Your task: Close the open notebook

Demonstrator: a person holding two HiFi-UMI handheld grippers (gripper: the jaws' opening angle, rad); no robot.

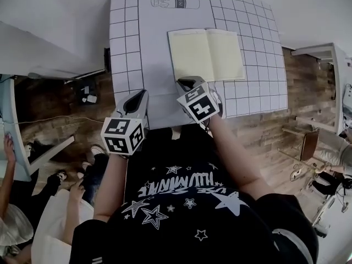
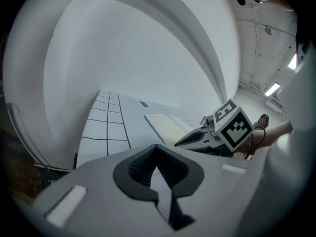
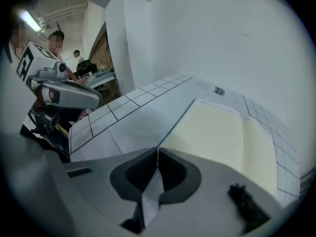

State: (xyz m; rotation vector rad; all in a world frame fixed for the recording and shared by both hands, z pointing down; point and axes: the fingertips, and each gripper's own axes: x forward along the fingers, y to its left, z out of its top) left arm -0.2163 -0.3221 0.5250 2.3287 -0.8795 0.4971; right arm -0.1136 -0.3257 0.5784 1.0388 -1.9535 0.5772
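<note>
A: What may fail here?

B: The open notebook (image 1: 206,54) lies mid-desk (image 1: 124,37). The right gripper (image 3: 157,151) is clenched on its near-left corner. A grip on one leaf alone would probably crease or tear it. The left gripper (image 2: 157,146), clenched and empty over the near edge, steadies nothing, so the book may slide.

We are reaching both arms forward, the left forearm (image 1: 113,180) running straight ahead and the right forearm (image 1: 235,154) angling inward. We are holding the left gripper (image 1: 142,93) at a shallow downward tilt, its jaws closed on nothing. We are holding the right gripper (image 1: 185,82) tipped more steeply, just ahead of the left, its jaws pinching the notebook (image 1: 206,54) at its near left corner.
</note>
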